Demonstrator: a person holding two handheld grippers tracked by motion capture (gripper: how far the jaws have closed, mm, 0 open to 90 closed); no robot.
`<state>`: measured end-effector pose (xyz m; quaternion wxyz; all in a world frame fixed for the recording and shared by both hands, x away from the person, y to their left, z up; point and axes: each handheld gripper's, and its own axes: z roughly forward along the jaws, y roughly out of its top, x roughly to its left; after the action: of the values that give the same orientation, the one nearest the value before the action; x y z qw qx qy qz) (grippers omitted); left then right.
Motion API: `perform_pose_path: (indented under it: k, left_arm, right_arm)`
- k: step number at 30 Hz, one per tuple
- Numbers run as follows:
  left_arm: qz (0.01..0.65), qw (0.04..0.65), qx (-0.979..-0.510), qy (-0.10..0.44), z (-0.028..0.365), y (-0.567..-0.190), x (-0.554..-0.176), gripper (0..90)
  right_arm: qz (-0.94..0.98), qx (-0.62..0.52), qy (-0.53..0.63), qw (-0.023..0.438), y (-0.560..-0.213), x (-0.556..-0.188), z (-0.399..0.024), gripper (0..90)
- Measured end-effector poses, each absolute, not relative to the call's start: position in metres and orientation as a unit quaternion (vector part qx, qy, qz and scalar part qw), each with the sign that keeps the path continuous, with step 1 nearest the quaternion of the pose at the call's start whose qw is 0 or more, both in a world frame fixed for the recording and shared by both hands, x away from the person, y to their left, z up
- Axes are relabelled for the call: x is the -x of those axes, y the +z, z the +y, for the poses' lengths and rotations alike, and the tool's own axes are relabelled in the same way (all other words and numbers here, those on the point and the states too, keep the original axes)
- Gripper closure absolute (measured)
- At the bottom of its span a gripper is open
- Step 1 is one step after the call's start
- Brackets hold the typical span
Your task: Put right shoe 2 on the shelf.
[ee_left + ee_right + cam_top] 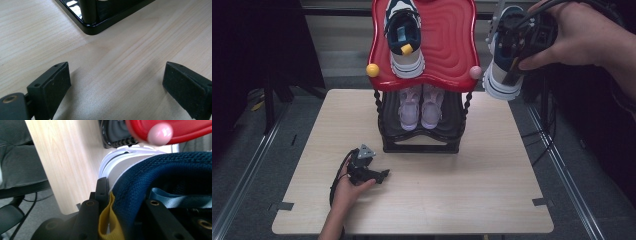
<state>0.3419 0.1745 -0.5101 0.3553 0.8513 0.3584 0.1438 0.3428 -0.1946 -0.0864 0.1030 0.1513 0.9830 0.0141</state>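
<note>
A navy and white sneaker (404,35) lies on the left half of the red top shelf (447,40) of a two-tier rack. Its mate (499,80) hangs in the air just off the shelf's right edge, heel toward me, held by my right gripper (512,50). In the right gripper view the jaws (130,202) are shut on the navy collar (150,170) beside a yellow pull tab (106,220). My left gripper (382,176) rests on the table in front of the rack, open, with nothing between its pads (116,82).
A pair of pink shoes (421,105) sits on the black lower shelf (422,142). Yellow (372,70) and pink (475,72) balls mark the red shelf's front corners. The rack's base corner (92,27) lies just ahead of the left jaws. The wooden table (437,200) stretches in front.
</note>
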Motion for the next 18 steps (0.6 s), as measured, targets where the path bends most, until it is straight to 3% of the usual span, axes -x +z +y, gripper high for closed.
perform_pose_path:
  k: [18]
  left_arm:
    - [0.358, 0.356, -0.851, 0.144, 0.174, -0.510, -0.342, 7.2]
  right_arm:
    - [0.982, -0.117, 0.004, 0.148, -0.069, -0.350, -0.154, 74.2]
